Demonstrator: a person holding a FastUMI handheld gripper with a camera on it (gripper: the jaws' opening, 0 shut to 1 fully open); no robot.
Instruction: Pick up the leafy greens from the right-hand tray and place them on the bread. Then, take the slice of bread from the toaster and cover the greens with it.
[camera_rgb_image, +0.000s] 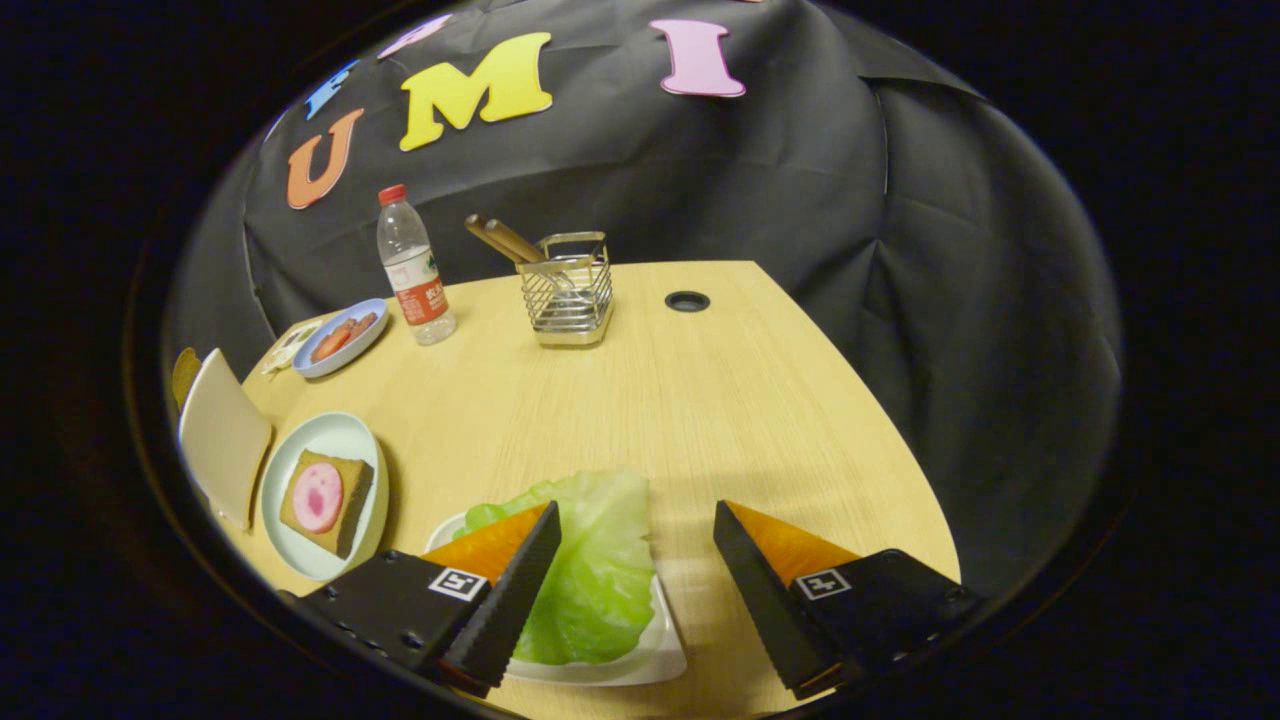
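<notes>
My gripper (636, 520) is open, its two black-and-orange fingers spread wide just above the wooden table. A light green leaf of greens (598, 560) lies on a white tray (655, 655), under and between the fingers, closer to the left finger (500, 590), which overlaps its left part. To the left, a pale green plate (352, 440) holds a slice of bread (348, 505) topped with a pink round of ham. Further left stands the white toaster (222, 435), partly cut off; a brownish edge shows behind its top.
A blue dish (345, 345) with reddish food sits at the back left, beside a water bottle (412, 268). A wire holder (570, 290) with wooden-handled utensils stands at the back centre, a round cable hole (687, 301) to its right. The table edge curves away on the right.
</notes>
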